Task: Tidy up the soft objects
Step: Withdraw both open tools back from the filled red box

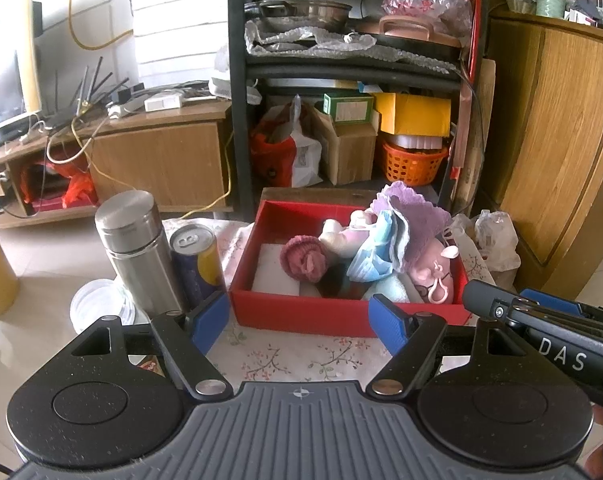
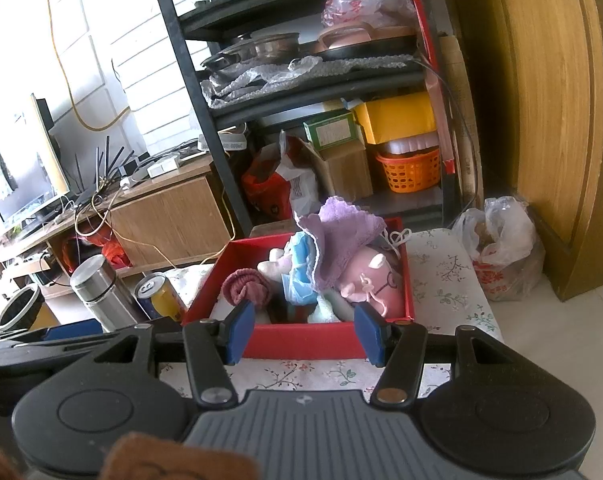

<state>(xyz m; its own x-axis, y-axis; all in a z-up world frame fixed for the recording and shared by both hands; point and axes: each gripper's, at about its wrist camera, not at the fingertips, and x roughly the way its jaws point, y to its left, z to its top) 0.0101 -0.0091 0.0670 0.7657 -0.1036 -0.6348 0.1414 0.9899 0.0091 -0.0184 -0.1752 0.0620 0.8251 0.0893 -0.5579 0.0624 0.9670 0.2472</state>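
Note:
A red box sits on a floral cloth and holds soft things: a pink knitted ball, a blue face mask, a purple cloth, a pink pig plush and a white plush. My left gripper is open and empty, just in front of the box. My right gripper is open and empty at the box's near wall; it also shows at the right of the left wrist view.
A steel flask and a drink can stand left of the box. Plastic lids lie beside them. A plastic bag sits on the floor at right. A black shelf and wooden cabinet stand behind.

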